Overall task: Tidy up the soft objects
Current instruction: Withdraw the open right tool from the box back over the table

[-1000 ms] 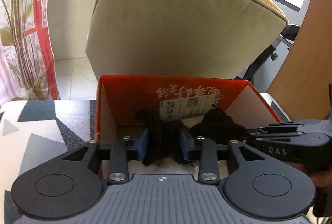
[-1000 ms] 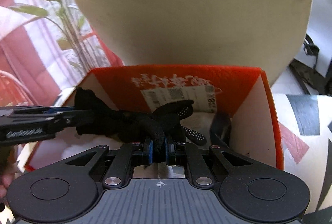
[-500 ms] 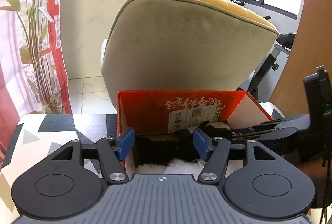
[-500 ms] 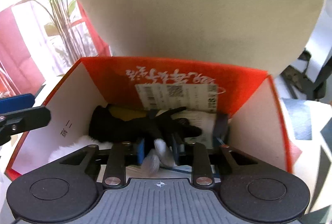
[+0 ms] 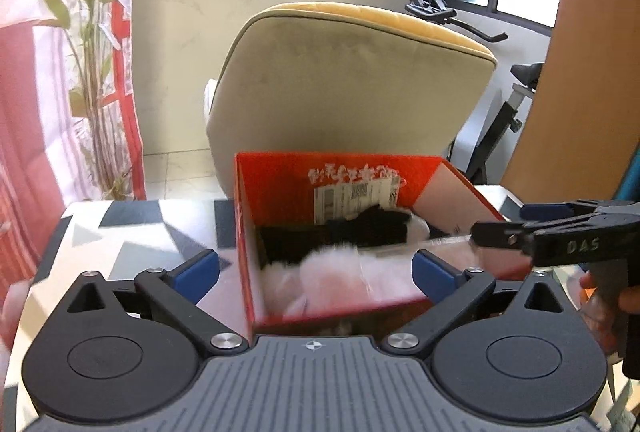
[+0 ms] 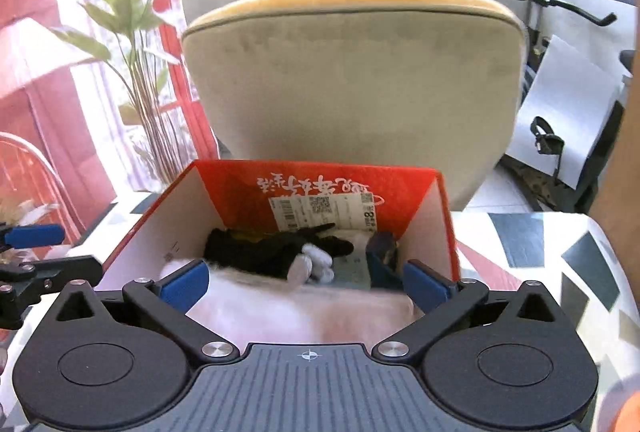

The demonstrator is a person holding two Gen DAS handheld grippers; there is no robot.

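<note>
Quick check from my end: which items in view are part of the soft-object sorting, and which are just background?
Job items:
red cardboard box
black knitted glove inside it
white fluffy fabric inside it

Just lying about:
beige upholstered chair
potted green plant
exercise bike
geometric-patterned table
white shipping label on the box wall

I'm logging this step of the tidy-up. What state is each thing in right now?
Left claw: open, holding nothing; its jaws have just been opening.
Right claw: open, holding nothing; its jaws have just been opening.
Red box: open at the top, standing on the patterned table.
Black glove: lying loose in the box, released.
White fluffy item: lying in the box, under the glove.
</note>
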